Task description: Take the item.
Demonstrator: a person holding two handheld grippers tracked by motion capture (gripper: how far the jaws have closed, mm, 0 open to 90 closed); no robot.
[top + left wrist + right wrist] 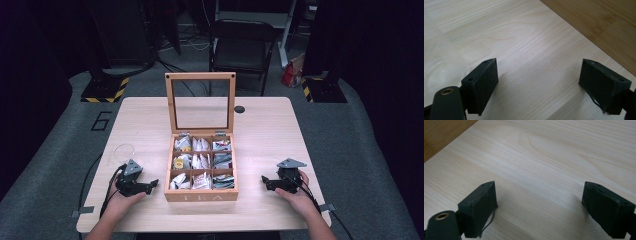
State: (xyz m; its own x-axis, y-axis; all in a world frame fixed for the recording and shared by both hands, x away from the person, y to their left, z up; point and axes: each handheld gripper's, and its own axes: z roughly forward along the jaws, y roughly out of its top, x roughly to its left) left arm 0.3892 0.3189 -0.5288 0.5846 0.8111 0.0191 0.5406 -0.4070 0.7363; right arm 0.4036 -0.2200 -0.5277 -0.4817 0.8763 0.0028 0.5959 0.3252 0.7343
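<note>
Nothing seems started yet: the tea box (201, 170) stands in the middle of the table (265, 135) with its lid up, every compartment full of bags, none lifted out. Both claws rest on the wood with jaws spread and nothing between them. The left claw (150, 186) sits just beside the box's left wall, the right claw (266, 182) a little off its right wall (a clear cup (123, 151) stands behind the left one).
</note>
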